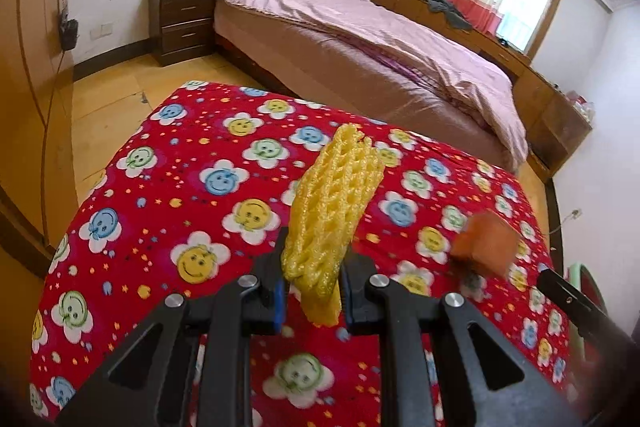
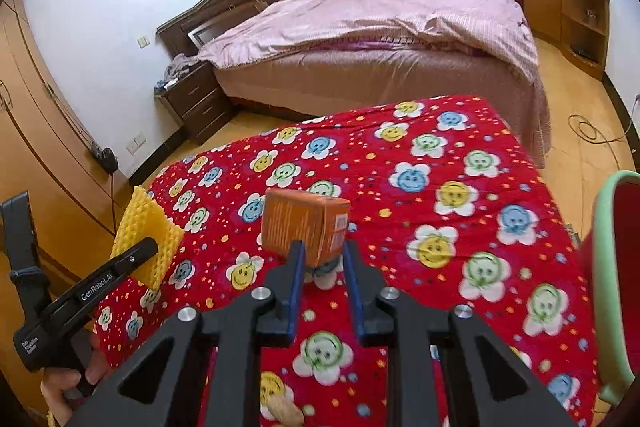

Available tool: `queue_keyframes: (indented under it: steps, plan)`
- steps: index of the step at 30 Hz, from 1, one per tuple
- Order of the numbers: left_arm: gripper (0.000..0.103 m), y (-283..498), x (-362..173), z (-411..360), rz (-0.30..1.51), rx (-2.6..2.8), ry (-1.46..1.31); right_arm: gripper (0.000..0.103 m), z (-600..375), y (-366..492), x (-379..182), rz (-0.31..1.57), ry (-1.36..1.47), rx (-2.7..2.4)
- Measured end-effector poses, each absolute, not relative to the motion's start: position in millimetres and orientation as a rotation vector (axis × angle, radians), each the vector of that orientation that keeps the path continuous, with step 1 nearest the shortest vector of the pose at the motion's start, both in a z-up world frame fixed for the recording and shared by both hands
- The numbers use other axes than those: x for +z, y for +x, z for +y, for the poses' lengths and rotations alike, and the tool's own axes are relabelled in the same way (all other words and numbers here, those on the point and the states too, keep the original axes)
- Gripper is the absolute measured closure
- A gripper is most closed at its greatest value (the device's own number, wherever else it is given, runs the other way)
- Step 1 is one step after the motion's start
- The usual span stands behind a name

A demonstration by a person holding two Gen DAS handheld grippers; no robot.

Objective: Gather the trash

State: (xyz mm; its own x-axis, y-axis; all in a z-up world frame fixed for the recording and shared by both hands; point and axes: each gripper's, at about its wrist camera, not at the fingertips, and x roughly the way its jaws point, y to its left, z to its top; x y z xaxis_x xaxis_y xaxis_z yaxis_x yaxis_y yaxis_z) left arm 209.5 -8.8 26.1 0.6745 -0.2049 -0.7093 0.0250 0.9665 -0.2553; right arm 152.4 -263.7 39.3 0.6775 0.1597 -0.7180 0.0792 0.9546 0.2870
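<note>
Trash is riding in both tongs above the surface (image 2: 460,163): I'm gripping yellow foam netting (image 1: 328,211) in the left tongs (image 1: 314,291) and an orange carton (image 2: 304,227) in the right tongs (image 2: 322,263). Next I'm needing a bin; none is clearly visible.

Right claw (image 2: 320,263) grips an orange box (image 2: 304,223) above the red flowered cloth (image 2: 460,227).

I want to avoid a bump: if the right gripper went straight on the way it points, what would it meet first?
The right gripper, shut on an orange box, points down at the red flowered cloth. That cloth would probably come first; depth is unclear.
</note>
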Motion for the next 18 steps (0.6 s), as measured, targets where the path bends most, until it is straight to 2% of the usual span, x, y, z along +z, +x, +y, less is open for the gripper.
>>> queue_keyframes:
  steps: [7, 9, 11, 14, 18]
  plan:
    - [0.083, 195, 31, -17, 0.833, -0.160, -0.232, 0.080, -272, 133, 44, 0.812, 0.310, 0.039]
    - [0.083, 194, 29, -18, 0.841, -0.160, -0.229, 0.075, -274, 133, 44, 0.813, 0.313, 0.042]
    - [0.083, 194, 27, -18, 0.846, -0.156, -0.228, 0.061, -276, 135, 42, 0.816, 0.315, 0.042]
    - [0.083, 198, 24, -17, 0.853, -0.148, -0.229, 0.049, -278, 142, 36, 0.834, 0.329, 0.044]
    - [0.083, 207, 22, -17, 0.858, -0.134, -0.216, 0.040, -276, 152, 29, 0.853, 0.331, 0.041]
